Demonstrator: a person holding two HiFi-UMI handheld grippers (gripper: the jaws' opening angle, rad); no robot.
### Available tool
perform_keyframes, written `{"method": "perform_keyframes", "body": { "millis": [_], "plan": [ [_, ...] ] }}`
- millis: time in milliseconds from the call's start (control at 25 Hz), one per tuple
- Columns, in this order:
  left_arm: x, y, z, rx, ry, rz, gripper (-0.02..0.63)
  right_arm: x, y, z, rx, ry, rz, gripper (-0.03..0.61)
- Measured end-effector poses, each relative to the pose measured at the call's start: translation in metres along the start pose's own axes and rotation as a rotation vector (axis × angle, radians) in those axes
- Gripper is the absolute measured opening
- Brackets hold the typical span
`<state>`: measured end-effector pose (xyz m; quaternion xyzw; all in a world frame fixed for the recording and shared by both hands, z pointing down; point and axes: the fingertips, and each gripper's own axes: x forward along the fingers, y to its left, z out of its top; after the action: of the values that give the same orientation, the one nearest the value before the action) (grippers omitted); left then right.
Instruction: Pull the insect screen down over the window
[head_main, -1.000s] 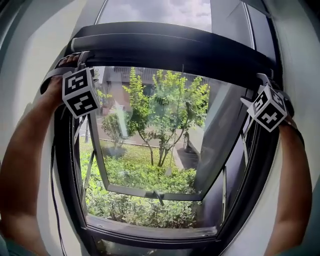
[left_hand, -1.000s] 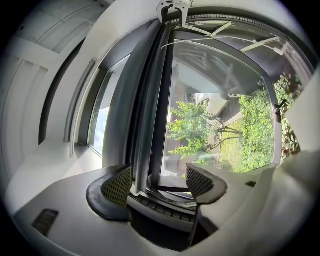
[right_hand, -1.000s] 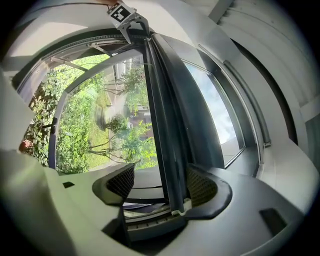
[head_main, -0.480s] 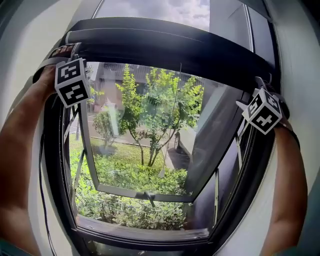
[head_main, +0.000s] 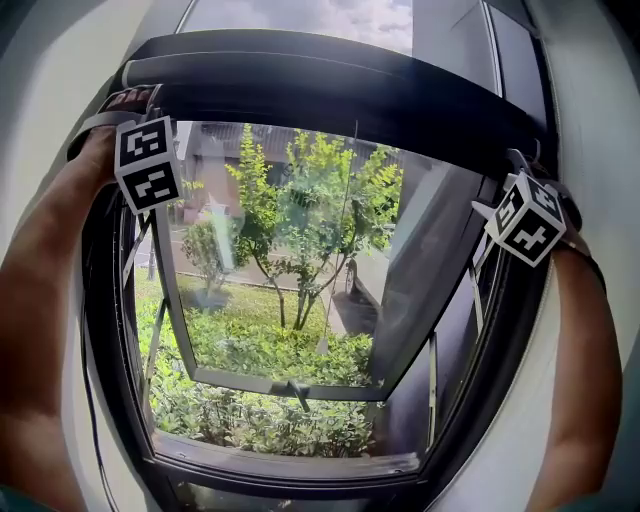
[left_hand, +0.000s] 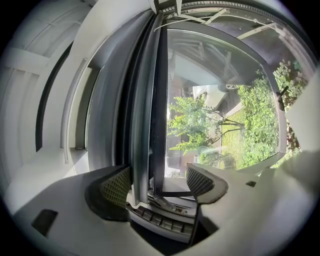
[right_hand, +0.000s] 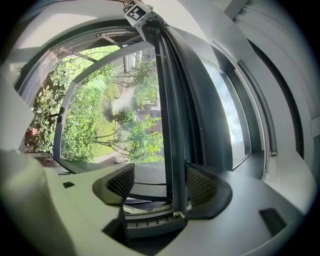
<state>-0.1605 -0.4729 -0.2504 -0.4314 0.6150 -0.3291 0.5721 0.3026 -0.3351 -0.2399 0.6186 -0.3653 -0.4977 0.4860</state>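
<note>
The insect screen's dark pull bar (head_main: 340, 85) arches across the top of the window, with sky showing above it. My left gripper (head_main: 140, 105) is at the bar's left end and my right gripper (head_main: 515, 162) at its right end. In the left gripper view the bar (left_hand: 145, 125) runs between the jaws of the left gripper (left_hand: 159, 180), close to the left pad (left_hand: 117, 186), with a gap on the other side. In the right gripper view the bar (right_hand: 170, 100) lies against the right pad (right_hand: 200, 186) of the right gripper (right_hand: 161, 182), leaving a gap to the left pad.
Behind the bar the glass sash (head_main: 300, 260) is swung outward on its stays, with trees and shrubs beyond. The dark window frame (head_main: 290, 467) curves round the opening. White wall (head_main: 40, 100) flanks both sides. Bare forearms (head_main: 35, 300) reach up at both edges.
The bar and both grippers sit slightly higher and further left in the head view than a second ago. Each gripper stays at its own end of the bar.
</note>
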Motion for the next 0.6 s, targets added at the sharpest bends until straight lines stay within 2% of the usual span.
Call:
{"method": "perform_keyframes", "body": {
  "millis": [600],
  "plan": [
    [0.0028,-0.0058,-0.0011,0.035,0.002,0.031,0.337,0.0014,0.0058,-0.0016,-0.009,0.004,0.014,0.307]
  ]
}}
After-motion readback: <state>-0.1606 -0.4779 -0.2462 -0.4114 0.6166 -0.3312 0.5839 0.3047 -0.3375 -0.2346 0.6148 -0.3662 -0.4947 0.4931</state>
